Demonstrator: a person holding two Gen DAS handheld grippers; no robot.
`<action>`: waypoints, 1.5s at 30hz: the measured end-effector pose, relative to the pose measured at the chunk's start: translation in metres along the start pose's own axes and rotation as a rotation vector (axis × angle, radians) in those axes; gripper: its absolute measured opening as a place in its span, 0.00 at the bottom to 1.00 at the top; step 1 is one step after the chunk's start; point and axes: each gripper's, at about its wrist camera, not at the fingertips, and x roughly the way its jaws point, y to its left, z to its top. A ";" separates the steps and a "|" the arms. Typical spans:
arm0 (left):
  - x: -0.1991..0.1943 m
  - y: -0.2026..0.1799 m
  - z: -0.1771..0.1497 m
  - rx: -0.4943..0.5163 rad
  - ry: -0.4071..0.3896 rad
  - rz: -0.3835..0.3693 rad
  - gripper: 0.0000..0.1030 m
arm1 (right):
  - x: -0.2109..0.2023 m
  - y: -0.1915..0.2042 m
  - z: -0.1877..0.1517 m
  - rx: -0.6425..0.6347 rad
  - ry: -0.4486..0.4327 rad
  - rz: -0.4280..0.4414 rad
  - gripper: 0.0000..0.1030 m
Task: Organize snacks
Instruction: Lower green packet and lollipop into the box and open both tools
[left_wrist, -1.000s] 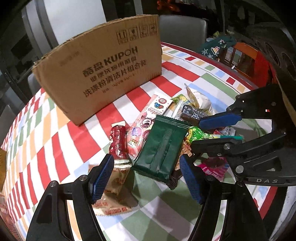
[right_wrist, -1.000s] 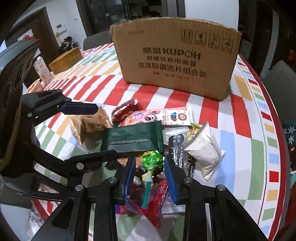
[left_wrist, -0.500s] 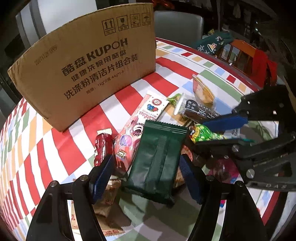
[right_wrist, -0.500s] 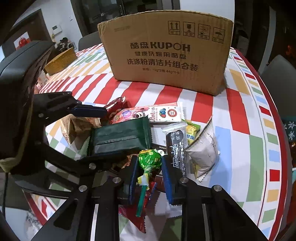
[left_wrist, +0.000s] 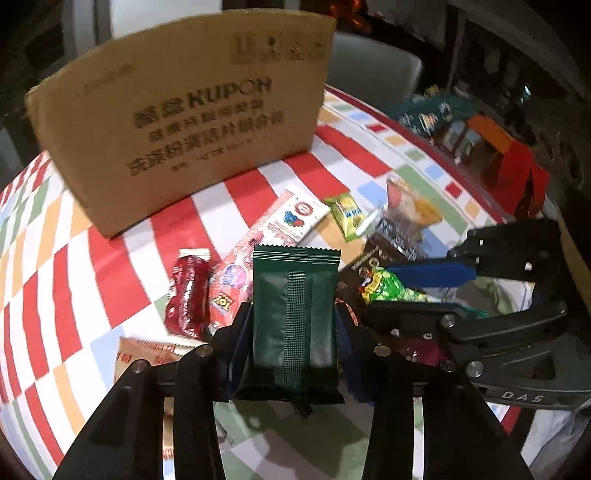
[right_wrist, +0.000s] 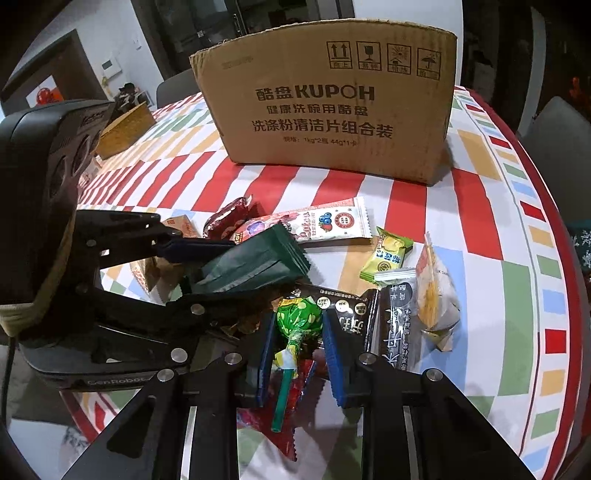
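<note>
My left gripper (left_wrist: 293, 332) is shut on a dark green snack packet (left_wrist: 295, 314), which also shows in the right wrist view (right_wrist: 251, 258), lifted a little off the table. My right gripper (right_wrist: 299, 343) is shut on a green lollipop (right_wrist: 297, 321), its stick pointing back between the fingers. The lollipop also shows in the left wrist view (left_wrist: 388, 288). A large cardboard box (right_wrist: 332, 110) stands at the back of the table. The two grippers are close side by side over the snack pile.
Loose snacks lie on the striped tablecloth (right_wrist: 480, 206): a red candy (left_wrist: 186, 295), a long pink-white packet (right_wrist: 325, 221), a yellow-green sweet (right_wrist: 388, 254), black packets (right_wrist: 376, 317), an orange-white pouch (right_wrist: 436, 291) and a tan packet (left_wrist: 147, 354). A smaller box (right_wrist: 125, 129) sits far left.
My left gripper has moved forward and closed on the dark green packet. My right gripper has tightened on the green lollipop and moved closer to the box.
</note>
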 end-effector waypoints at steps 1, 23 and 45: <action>-0.004 0.001 -0.001 -0.022 -0.013 0.005 0.41 | -0.001 0.000 0.001 -0.001 -0.002 0.003 0.26; -0.118 -0.002 0.025 -0.195 -0.309 0.179 0.41 | -0.077 0.003 0.045 -0.002 -0.227 -0.001 0.26; -0.181 0.020 0.102 -0.173 -0.490 0.277 0.41 | -0.140 0.007 0.127 -0.020 -0.443 -0.017 0.26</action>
